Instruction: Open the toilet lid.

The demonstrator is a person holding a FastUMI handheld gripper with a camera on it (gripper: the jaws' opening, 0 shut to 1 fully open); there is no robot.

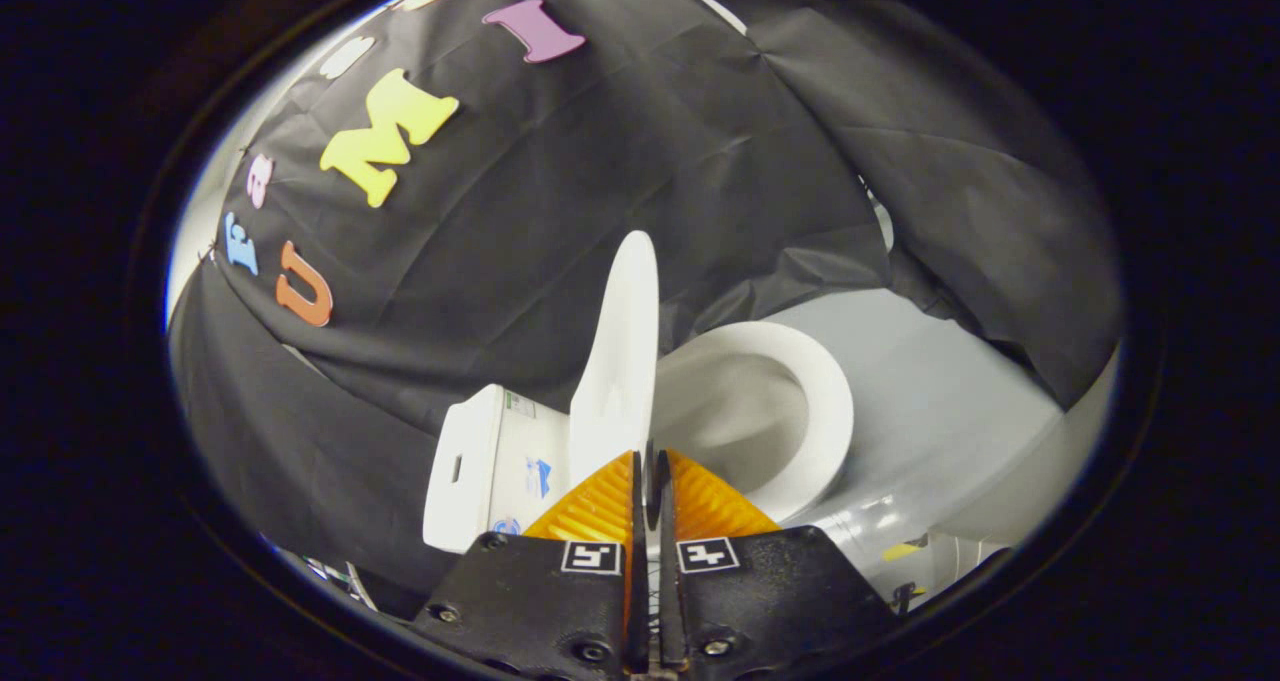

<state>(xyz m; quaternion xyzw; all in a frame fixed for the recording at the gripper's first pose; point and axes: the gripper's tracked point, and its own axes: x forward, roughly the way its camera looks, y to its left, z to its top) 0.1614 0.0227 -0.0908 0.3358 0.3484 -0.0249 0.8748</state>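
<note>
The tongs (650, 461) are closed on the lower edge of the white toilet lid (622, 346), both orange fingers (598, 506) pressing it from either side, and the lid stands raised almost upright, rising straight ahead from between them. Just left of the fingers sits the white tank (480, 466); just right, beyond the lid, the seat ring (825, 401) circles the open bowl (735, 411). Further right lies bare grey floor (950, 411).
</note>
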